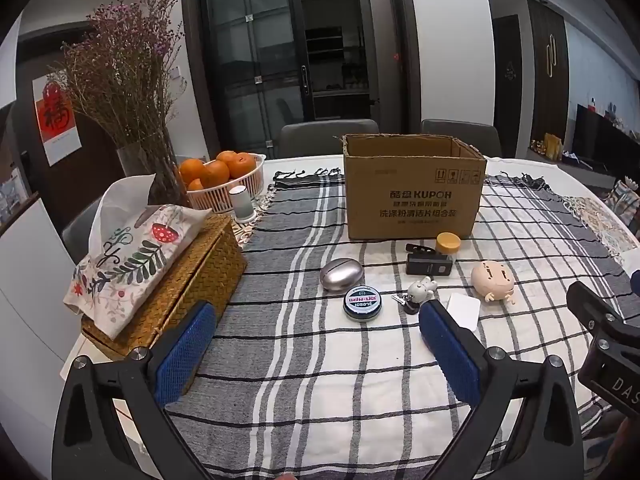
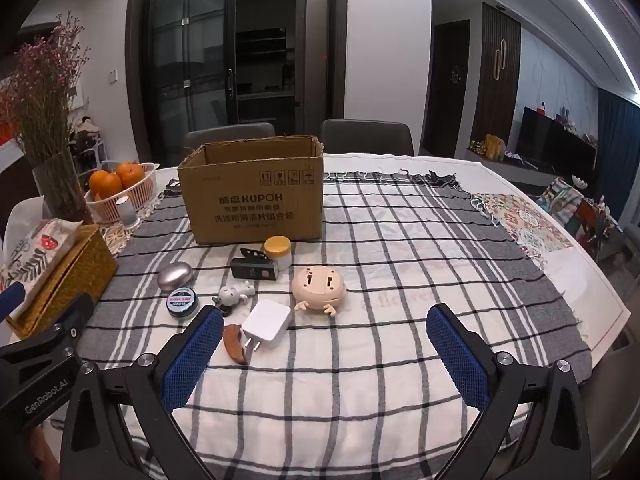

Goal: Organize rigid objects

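Observation:
An open cardboard box (image 1: 414, 192) (image 2: 254, 196) stands on the checked cloth. In front of it lie small items: a yellow-lidded jar (image 1: 448, 245) (image 2: 278, 251), a black case (image 1: 428, 264) (image 2: 253, 269), a silver oval tin (image 1: 341, 274) (image 2: 175, 276), a round black tin (image 1: 362, 303) (image 2: 182, 301), a small figure keyring (image 1: 418, 294) (image 2: 234, 296), a beige round toy (image 1: 493, 279) (image 2: 319, 286), a white charger (image 1: 464, 310) (image 2: 266, 324) and a brown wooden piece (image 2: 234, 344). My left gripper (image 1: 316, 352) and right gripper (image 2: 324, 356) hover open and empty, nearer than the items.
A woven tissue box (image 1: 168, 280) (image 2: 60, 276) sits at the left, with a vase of dried flowers (image 1: 132, 92) and a basket of oranges (image 1: 224, 180) (image 2: 120, 188) behind it. Two chairs (image 1: 328, 136) stand beyond the table. The table edge curves away at right (image 2: 600, 280).

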### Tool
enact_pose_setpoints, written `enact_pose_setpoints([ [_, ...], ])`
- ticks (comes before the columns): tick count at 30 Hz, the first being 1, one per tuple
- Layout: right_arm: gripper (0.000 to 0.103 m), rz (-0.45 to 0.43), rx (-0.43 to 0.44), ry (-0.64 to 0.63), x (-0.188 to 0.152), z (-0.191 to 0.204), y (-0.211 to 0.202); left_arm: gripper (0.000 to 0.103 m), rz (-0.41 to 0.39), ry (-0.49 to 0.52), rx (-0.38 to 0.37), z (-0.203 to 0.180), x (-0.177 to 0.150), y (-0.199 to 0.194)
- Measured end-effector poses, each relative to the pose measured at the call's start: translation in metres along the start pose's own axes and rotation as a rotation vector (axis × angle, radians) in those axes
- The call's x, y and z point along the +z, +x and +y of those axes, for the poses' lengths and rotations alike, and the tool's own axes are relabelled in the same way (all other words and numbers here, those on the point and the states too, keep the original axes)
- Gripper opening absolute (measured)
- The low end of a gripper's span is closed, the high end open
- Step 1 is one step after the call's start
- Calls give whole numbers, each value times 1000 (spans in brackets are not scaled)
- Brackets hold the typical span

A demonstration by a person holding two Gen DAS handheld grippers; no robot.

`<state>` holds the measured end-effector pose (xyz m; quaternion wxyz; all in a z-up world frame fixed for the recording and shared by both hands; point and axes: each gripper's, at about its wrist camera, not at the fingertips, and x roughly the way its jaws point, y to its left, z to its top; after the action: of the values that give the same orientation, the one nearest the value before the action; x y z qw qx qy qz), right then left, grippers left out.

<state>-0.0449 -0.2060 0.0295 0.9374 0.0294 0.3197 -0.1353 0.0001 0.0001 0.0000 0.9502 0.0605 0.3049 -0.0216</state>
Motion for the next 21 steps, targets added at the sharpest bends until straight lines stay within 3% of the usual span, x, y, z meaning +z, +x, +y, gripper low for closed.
enact_pose_setpoints([
  [21,103,3,1,0,0,1,1,103,-21,-21,-14,1,1,-4],
])
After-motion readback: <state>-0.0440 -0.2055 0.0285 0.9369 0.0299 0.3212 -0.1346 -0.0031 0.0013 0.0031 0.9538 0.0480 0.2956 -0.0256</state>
